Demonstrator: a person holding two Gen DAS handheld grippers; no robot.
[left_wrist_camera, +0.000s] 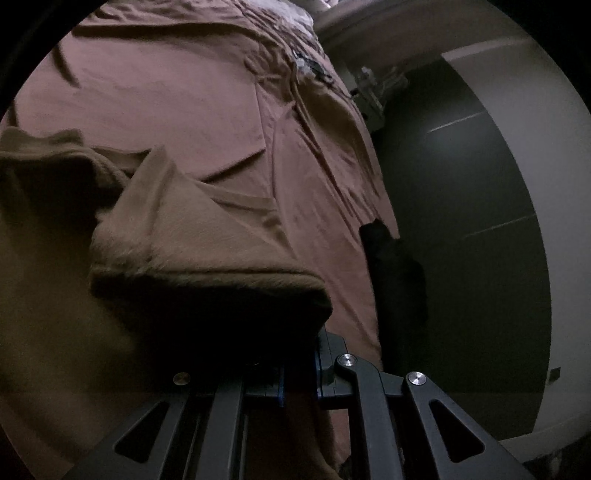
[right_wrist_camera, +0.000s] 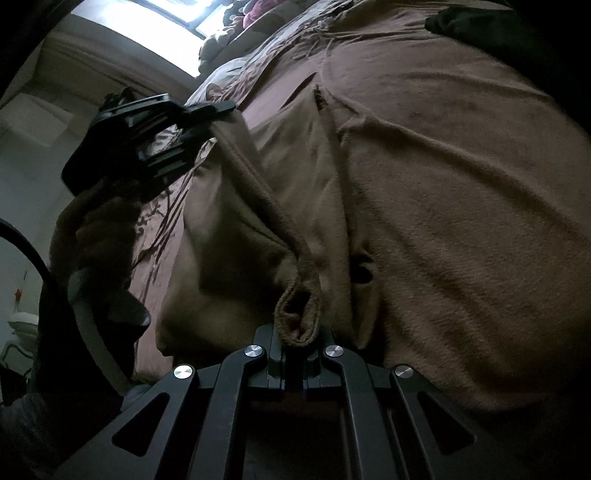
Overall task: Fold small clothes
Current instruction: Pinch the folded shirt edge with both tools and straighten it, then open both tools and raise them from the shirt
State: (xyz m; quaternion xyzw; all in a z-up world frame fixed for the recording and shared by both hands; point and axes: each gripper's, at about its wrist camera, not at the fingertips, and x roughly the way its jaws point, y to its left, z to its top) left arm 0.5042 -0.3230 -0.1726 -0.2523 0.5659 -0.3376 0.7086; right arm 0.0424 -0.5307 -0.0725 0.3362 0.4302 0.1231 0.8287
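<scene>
A: Left wrist view first. How many garments do you count?

B: One brown fleece garment [left_wrist_camera: 177, 236], folded over itself, with a pointed corner standing up at about eleven o'clock from the left claw [left_wrist_camera: 299, 369]. It lies on a bed under a pinkish-brown bedspread [left_wrist_camera: 166, 103]. A dark cloth [left_wrist_camera: 395, 273] hangs at the bed's edge at two o'clock.

A: And the claw there?

B: Its jaws are drawn nearly together, clamped on a thick fold of the garment that drapes over and hides the tips.

A: Right wrist view?

B: The same brown fleece garment [right_wrist_camera: 424, 192] fills the frame from twelve to four o'clock. The right claw [right_wrist_camera: 295, 347] is clamped tight on a rolled cuff or hem, whose open end sits just above the jaws. At ten o'clock the left claw [right_wrist_camera: 218, 109] grips another edge of the cloth, lifted off the bed, with the person's hand [right_wrist_camera: 99, 240] below it. So two claws, both shut on one garment.

A: Any containers?

B: Nothing I can tell.

A: Edges, room to move?

B: In the left wrist view the bed's edge runs from twelve down to five o'clock, with dark floor [left_wrist_camera: 480, 221] beyond it. The bedspread is open toward twelve o'clock. In the right wrist view a second dark cloth [right_wrist_camera: 461, 22] lies at one o'clock and a bright window [right_wrist_camera: 147, 11] at eleven.
</scene>
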